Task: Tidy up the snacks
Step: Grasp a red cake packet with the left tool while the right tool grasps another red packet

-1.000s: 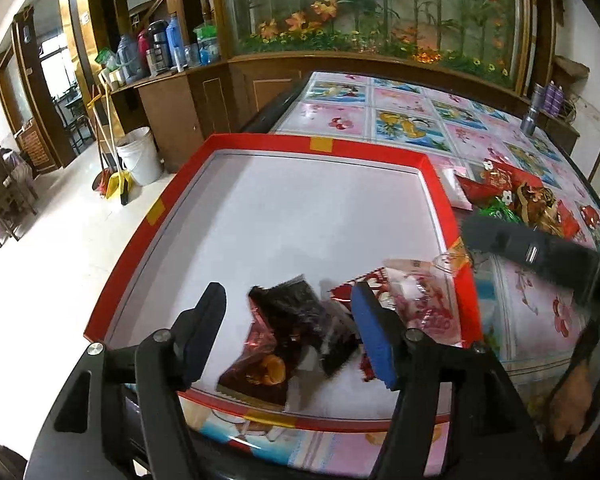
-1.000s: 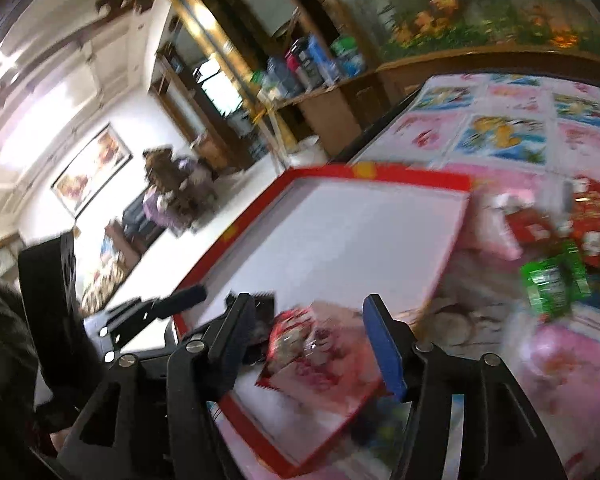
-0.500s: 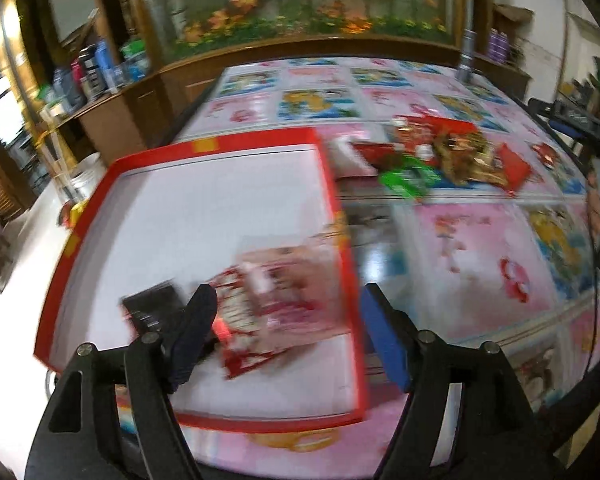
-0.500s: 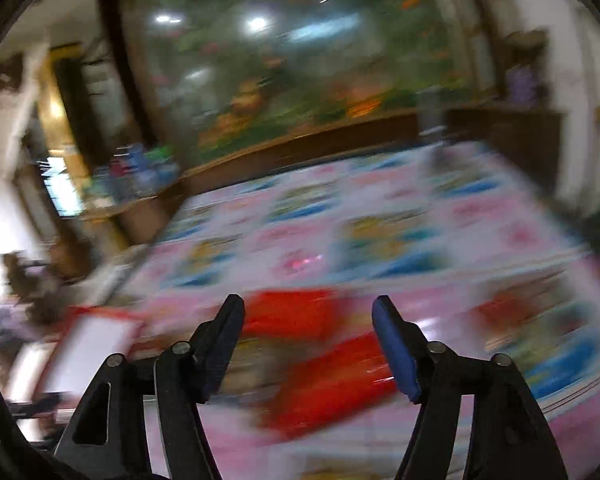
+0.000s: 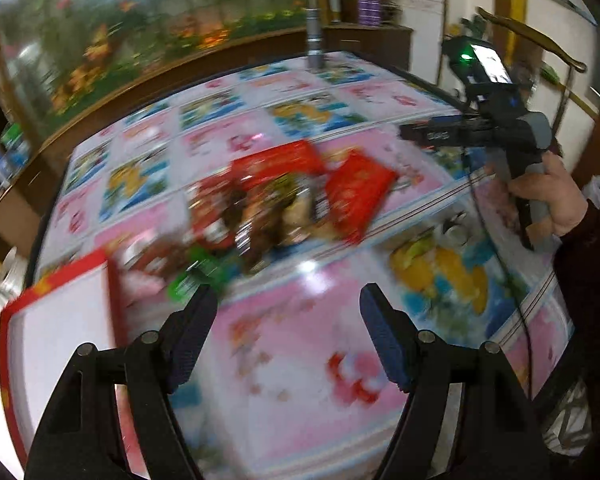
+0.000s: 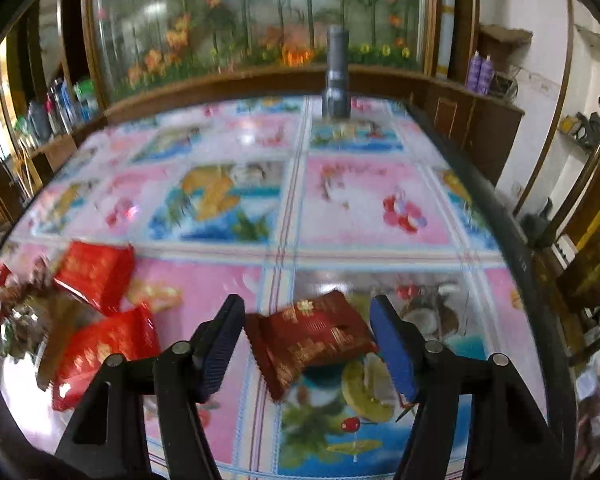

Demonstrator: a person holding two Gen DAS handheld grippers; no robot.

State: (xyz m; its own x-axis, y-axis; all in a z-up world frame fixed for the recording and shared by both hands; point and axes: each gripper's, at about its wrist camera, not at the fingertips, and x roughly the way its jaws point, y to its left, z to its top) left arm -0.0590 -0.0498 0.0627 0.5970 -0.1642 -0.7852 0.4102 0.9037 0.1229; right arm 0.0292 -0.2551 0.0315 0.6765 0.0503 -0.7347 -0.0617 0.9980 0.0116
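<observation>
The counter (image 6: 380,200), laid with a glossy cloth of pink and blue picture squares, fills both views, and beyond its far edge runs a long glass tank of plants and orange flowers (image 6: 240,20). At the counter's left edge sits the red-rimmed tray (image 5: 112,292) with a white floor, only its corner showing in the left wrist view. Just beside that corner lies the heap of snacks (image 5: 276,208): red packets, brownish ones and a green one, all blurred. One dark red packet with gold print (image 6: 312,332) lies apart from the heap, flat on the cloth. The right tongs (image 6: 306,340) straddle it and are closing, yet both pads appear short of its edges, so it is not gripped. The left tongs (image 5: 288,336) hang released over bare cloth, nearer than the heap, holding nothing. The step in hand looks like picking up the next snack for the tray. The next move calls for the right tongs to close fully on the lone packet, lift it clear, and carry it leftward over the heap to the tray.
</observation>
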